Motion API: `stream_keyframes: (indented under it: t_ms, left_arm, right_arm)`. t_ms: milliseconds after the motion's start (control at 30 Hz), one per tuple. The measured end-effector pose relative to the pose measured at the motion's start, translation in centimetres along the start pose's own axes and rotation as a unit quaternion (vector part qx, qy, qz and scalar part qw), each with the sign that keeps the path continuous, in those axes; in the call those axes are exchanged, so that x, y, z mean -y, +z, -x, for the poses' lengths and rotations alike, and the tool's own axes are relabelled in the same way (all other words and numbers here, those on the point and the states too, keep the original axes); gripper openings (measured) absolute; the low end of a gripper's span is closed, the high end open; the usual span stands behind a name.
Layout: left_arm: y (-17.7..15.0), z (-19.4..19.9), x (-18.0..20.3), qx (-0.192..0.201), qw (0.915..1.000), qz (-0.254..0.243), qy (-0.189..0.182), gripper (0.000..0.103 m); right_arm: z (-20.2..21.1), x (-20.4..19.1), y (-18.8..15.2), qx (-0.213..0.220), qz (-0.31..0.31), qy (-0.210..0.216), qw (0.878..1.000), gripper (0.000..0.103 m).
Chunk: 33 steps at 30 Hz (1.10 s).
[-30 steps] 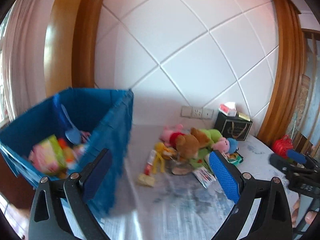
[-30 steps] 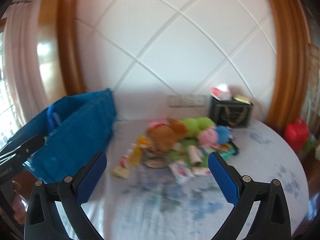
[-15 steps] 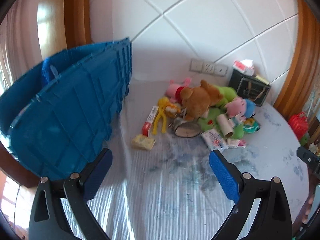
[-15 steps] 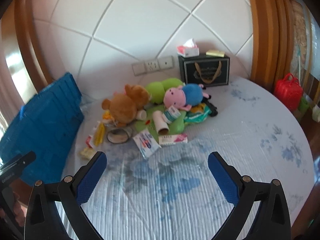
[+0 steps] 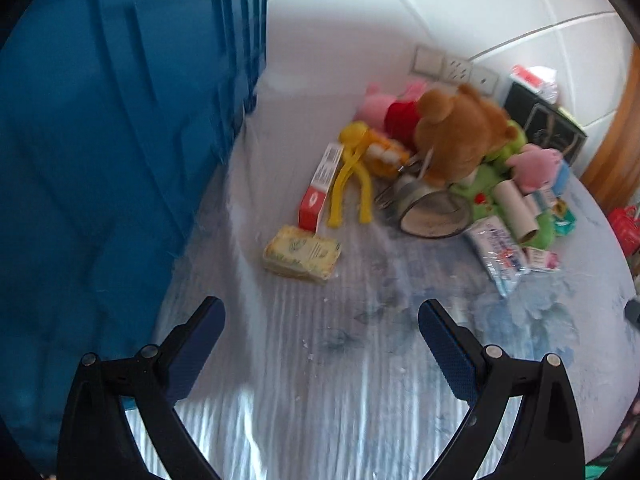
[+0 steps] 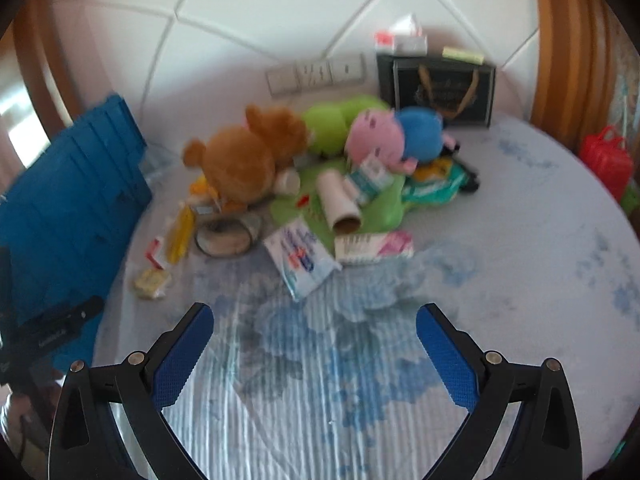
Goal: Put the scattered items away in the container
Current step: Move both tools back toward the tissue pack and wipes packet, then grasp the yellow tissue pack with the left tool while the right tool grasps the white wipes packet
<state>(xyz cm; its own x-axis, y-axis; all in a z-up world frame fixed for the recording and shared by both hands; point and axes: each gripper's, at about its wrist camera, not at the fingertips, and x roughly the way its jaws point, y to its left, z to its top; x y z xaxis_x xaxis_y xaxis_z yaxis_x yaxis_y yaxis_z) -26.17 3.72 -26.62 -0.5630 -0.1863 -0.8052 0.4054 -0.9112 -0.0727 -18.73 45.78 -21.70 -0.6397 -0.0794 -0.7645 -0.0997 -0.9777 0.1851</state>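
Here both views were smeared by motion blur, so small labels could not be read. The left gripper (image 5: 320, 314) hovered over the worktop (image 5: 320, 380) with its jaws spread wide and nothing between them; the right gripper (image 6: 314, 320) likewise stood wide apart and empty. In the left wrist view the blue crate (image 5: 100, 140) filled everything from seven to eleven o'clock, so close that only its ribbed outer wall showed; its rim was cut off and its inside was hidden. A yellow packet (image 5: 302, 254) lay alone near the centre, just beside the crate's foot. Toward one o'clock sat the pile: a red-and-white box (image 5: 320, 188) touching a yellow toy (image 5: 352, 176), a tape roll (image 5: 434, 212) under a brown teddy bear (image 5: 460, 136), a pink plush (image 5: 536, 166), a cardboard tube (image 5: 516, 208) and a blue-and-white pouch (image 5: 500, 254). The teddy bear covered much of what lay behind it. In the right wrist view the same heap sat at twelve o'clock, with the crate at nine, partly cut off. A black gift bag (image 6: 440, 88) stood against the wall, and a red basket (image 6: 606, 160) sat at three o'clock near the edge.
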Motion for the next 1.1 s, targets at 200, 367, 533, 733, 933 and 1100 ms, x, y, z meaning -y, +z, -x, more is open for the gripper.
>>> stream_keyframes:
  t_ms: [200,367,533,733,933,1100]
  left_arm:
    - [0.8,-5.4,0.1,-0.032,0.9990,0.015,0.025,0.099]
    - [1.6,-9.3,0.2,-0.053,0.9974,0.023,0.042,0.099]
    - [2.4,-12.0,-0.2,-0.070,0.9957,0.031,0.053,0.099]
    - [2.7,-14.8,-0.7,-0.088,0.9940,0.043,0.049,0.099]
    - [2.3,-15.9,-0.5,-0.076,0.9952,0.036,0.050,0.103]
    - [2.3,-16.1,-0.5,-0.076,0.9955,0.029,0.047,0.103]
  right_arm:
    - [-6.6,-0.7,1.5,-0.041,0.030,0.017,0.999,0.103]
    - [-11.0,-1.6,2.7,-0.066,0.054,0.015,0.996,0.103]
    - [-14.4,-3.0,3.9,-0.087,0.085,0.001,0.993,0.101]
    - [-17.3,-3.9,5.0,-0.089,0.113,-0.021,0.989,0.092]
    - [-21.5,-3.7,3.8,-0.150,0.111,-0.033,0.982,0.091]
    - [-21.8,-3.6,3.5,-0.143,0.110,-0.045,0.983,0.074]
